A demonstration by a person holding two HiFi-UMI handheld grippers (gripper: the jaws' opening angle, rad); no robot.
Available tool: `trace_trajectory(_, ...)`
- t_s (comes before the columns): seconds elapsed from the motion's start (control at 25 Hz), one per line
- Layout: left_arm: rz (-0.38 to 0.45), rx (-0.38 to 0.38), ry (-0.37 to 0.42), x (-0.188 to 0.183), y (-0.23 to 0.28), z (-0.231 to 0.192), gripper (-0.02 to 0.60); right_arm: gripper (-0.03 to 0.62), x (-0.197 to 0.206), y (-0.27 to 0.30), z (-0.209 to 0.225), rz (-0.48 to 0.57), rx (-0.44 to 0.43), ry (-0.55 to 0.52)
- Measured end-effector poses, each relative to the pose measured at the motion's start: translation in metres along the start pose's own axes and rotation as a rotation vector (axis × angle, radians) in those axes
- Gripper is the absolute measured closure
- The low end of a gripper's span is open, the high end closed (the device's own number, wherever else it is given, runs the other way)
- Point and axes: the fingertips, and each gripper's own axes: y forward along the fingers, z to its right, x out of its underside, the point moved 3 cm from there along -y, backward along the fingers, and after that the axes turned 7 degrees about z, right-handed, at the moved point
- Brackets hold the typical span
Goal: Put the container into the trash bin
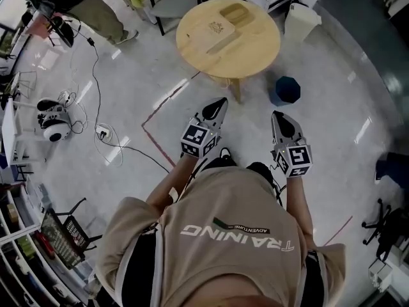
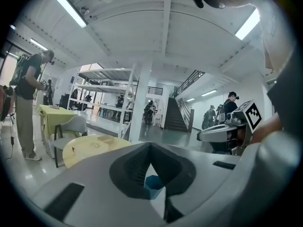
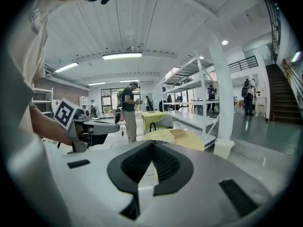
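Observation:
On the round wooden table point(image 1: 255, 50) at the top of the head view lie a flat tan container point(image 1: 217, 29) and a second tan box point(image 1: 235, 13). A dark blue trash bin point(image 1: 287, 89) stands on the floor just right of the table's leg. Both grippers hover over the floor short of the table. My left gripper point(image 1: 220, 101) is shut and holds nothing, and so is my right gripper point(image 1: 276, 115). In the left gripper view the bin point(image 2: 152, 184) shows through the gap under the closed jaws. The right gripper view shows the table point(image 3: 189, 141) with a box point(image 3: 177, 133) on it.
A person point(image 1: 89, 5) stands at the far left beside cables point(image 1: 102, 133) and white gear point(image 1: 54, 123) on the floor. A white box point(image 1: 300, 19) sits behind the table, chairs point(image 1: 172, 2) beyond it. A black office chair point(image 1: 383, 222) is at right.

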Motion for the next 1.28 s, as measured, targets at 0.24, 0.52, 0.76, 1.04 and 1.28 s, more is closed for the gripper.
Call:
trace_trajectory(0.24, 0.007, 0.041, -0.066, 0.001, 0.013, -0.022, 0.577, 0.597, 0.004, 0.033, -0.003, -0.042, 0.005, -0.025)
trace_trajectory(0.52, 0.004, 0.029, -0.056, 0.011, 0.03, -0.037, 0.577, 0.596, 0.007, 0.06, 0.004, -0.054, -0.016, 0.005)
trace_trajectory(0.76, -0.001, -0.01, -0.069, 0.006, 0.045, -0.059, 0.577, 0.597, 0.006, 0.089, 0.021, -0.053, -0.043, 0.01)
trace_trajectory(1.04, -0.009, -0.04, -0.075, -0.008, 0.1, -0.082, 0.577, 0.596, 0.003, 0.138, 0.066, -0.047, -0.082, 0.023)
trace_trajectory(1.28, -0.013, -0.047, -0.027, -0.028, 0.168, -0.099, 0.577, 0.595, -0.005, 0.181, 0.119, -0.027, -0.107, 0.032)
